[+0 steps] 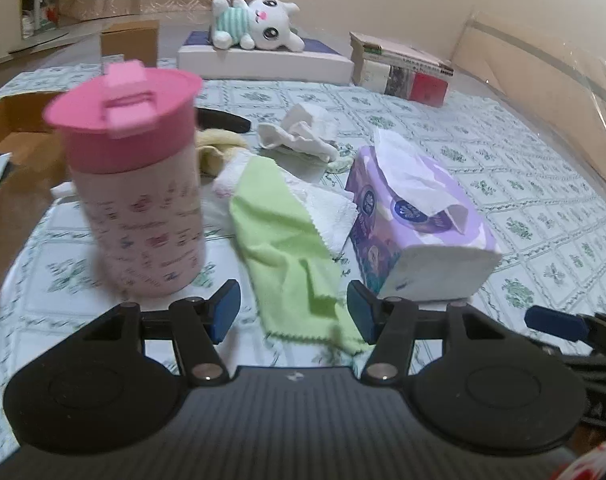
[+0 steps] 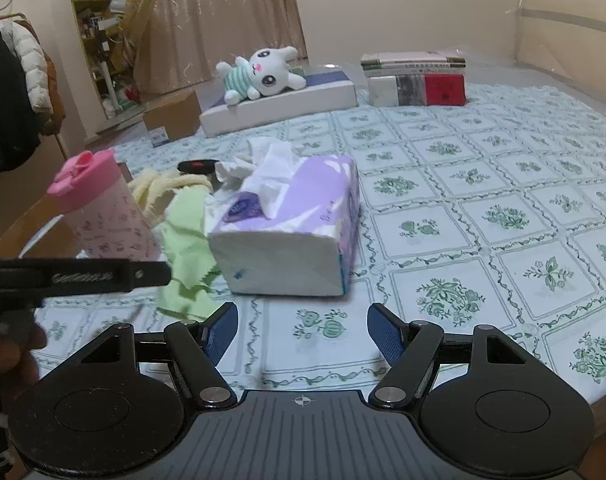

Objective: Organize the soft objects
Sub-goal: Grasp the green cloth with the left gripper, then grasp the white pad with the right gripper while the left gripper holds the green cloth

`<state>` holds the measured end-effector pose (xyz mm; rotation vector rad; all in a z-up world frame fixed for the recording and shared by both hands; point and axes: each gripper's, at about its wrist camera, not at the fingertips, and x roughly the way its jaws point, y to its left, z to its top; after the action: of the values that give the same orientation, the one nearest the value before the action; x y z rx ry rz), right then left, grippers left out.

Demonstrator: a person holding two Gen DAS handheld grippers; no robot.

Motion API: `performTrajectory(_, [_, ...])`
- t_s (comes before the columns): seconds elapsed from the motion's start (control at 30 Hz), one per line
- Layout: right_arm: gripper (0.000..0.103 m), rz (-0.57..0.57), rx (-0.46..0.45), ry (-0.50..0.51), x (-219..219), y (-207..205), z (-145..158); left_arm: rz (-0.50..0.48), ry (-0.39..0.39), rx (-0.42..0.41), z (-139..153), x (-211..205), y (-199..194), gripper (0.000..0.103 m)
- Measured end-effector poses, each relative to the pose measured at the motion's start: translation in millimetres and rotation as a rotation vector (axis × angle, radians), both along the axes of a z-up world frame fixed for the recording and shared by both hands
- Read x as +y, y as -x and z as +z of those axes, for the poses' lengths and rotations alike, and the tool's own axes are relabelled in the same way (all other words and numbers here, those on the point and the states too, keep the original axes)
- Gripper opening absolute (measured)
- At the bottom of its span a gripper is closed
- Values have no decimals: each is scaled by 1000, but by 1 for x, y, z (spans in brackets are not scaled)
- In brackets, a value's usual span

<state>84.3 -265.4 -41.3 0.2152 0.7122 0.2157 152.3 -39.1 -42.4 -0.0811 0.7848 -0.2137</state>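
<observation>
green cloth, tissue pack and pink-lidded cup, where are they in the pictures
green cloth (image 1: 279, 240), left wrist view, on the flat middle of the cloth
tissue pack (image 2: 303, 216), right wrist view, on its purple top
pink-lidded cup (image 1: 143, 216), left wrist view, on the printed side wall

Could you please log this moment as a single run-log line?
left gripper: open, over green cloth | right gripper: open, empty, facing tissue pack

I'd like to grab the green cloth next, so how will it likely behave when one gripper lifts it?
The green cloth lies creased and draped flat, so it will probably hang limp rather than hold shape. It looks thin, likely very light. Its far end seems tucked against the white towel and the yellow cloth, so lifting may drag those along.
</observation>
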Motion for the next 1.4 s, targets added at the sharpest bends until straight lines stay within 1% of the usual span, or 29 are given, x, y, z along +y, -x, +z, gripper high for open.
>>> performTrajectory(0.13, [72, 2, 13, 9, 0, -6, -7, -7, -12, 7, -14, -8, -15, 55])
performTrajectory(0.2, [72, 6, 15, 15, 0, -8, -10, -6, -34, 6, -20, -10, -21, 52])
performTrajectory(0.3, [72, 14, 21, 24, 3, -11, -13, -10, -53, 19, -28, -10, -26, 44])
performTrajectory(0.4, [72, 20, 25, 28, 6, -11, -15, -18, -50, 15, -29, -6, -25, 31])
performTrajectory(0.47, [72, 28, 27, 28, 8, -11, -14, -23, -61, 11, -26, -3, -22, 12])
performTrajectory(0.53, [72, 44, 26, 30, 12, -9, -12, -27, -70, 6, -23, 2, -16, 6])
performTrajectory(0.63, [72, 79, 8, 41, 20, -6, -6, -34, -78, -5, -15, 13, -4, 5])
performTrajectory(0.73, [72, 139, -29, 64, 32, -3, 3, -37, -104, -23, -6, 25, 13, 5])
performTrajectory(0.93, [70, 266, -121, 146, 68, -11, 19, -20, -126, -42, 6, 59, 46, 5])
performTrajectory(1.03, [65, 343, -169, 219, 90, -26, 26, 1, -127, -40, 8, 74, 55, 5])
performTrajectory(1.17, [63, 463, -200, 377, 122, -55, 24, 36, -106, -51, 10, 91, 59, 5])
performTrajectory(1.23, [63, 525, -200, 479, 137, -70, 17, 52, -92, -59, 13, 98, 60, 5])
performTrajectory(1.4, [63, 640, -163, 695, 167, -102, -8, 95, -69, -79, 18, 115, 62, 5])
